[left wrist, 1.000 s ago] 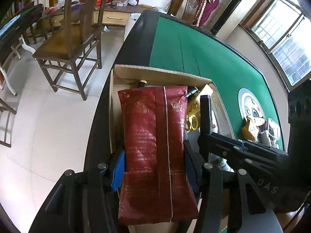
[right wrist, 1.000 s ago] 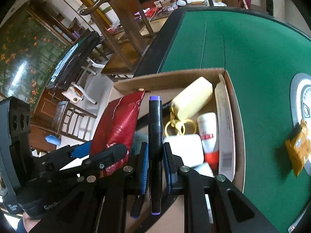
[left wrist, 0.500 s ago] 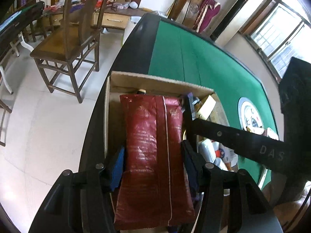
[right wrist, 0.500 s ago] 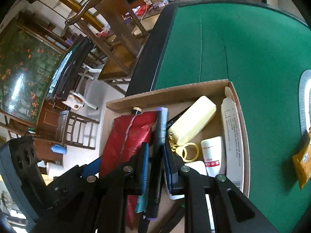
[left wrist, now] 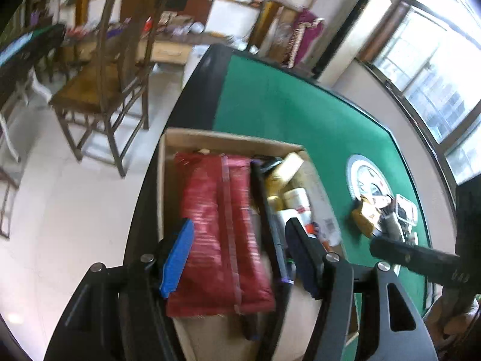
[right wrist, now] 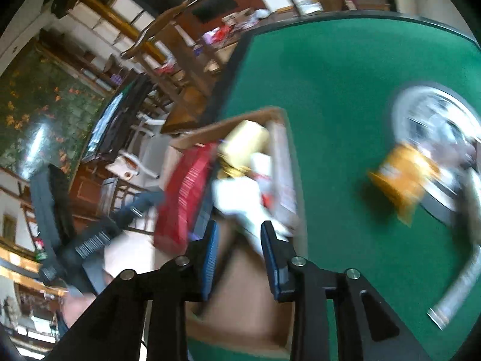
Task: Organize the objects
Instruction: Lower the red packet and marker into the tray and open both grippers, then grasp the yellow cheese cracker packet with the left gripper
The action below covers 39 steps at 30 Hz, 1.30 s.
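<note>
Red pouch (left wrist: 222,234) lying in cardboard box (left wrist: 163,180) w/ marker (left wrist: 270,210) beside; L gripper (left wrist: 237,258) and R gripper (right wrist: 239,255) both just opening, jaws unclenched, nothing gripped; lettering too blurred to read.

Both wrist views angle steeply down, close over shared cardboard box (left wrist: 210,138) (right wrist: 228,310).
</note>
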{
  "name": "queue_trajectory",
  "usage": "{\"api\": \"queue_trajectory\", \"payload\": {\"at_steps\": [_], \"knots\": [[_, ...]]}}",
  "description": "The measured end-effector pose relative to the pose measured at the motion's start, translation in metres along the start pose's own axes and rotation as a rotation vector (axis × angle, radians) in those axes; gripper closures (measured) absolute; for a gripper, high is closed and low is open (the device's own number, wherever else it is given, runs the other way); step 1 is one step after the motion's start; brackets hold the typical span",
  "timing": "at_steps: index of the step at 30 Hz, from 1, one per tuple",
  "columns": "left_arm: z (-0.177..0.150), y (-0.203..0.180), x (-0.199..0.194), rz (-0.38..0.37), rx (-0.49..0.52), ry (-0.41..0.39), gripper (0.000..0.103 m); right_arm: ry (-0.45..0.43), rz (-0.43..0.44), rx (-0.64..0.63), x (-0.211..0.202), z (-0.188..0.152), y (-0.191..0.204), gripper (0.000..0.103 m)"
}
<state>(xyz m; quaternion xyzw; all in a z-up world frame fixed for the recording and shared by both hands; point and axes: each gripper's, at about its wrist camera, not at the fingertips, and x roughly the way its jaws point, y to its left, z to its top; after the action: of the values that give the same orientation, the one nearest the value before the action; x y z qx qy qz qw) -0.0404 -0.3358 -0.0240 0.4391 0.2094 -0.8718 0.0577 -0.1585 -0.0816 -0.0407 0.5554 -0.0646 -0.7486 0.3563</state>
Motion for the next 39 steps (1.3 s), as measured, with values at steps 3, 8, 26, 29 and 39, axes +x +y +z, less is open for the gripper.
{"api": "queue_trajectory", "payload": {"at_steps": [3,8,26,29,39], "knots": [[0.0,-0.039,-0.004,-0.051,0.094,-0.001,0.031,-0.022,-0.062,0.079,-0.037,-0.034,-0.044,0.063],[-0.005,-0.139,0.028,-0.147,0.297,0.111,0.03,-0.047,-0.106,0.253,-0.088,-0.075,-0.118,0.058],[-0.007,-0.28,0.158,0.025,0.58,0.356,0.03,0.023,-0.017,0.206,-0.145,-0.092,-0.252,0.053],[-0.006,-0.282,0.17,0.037,0.568,0.382,0.03,0.045,-0.005,0.197,-0.143,-0.092,-0.265,0.053],[-0.009,-0.273,0.197,0.1,0.504,0.379,0.055,0.031,0.003,0.208,-0.143,-0.092,-0.261,0.05]]}}
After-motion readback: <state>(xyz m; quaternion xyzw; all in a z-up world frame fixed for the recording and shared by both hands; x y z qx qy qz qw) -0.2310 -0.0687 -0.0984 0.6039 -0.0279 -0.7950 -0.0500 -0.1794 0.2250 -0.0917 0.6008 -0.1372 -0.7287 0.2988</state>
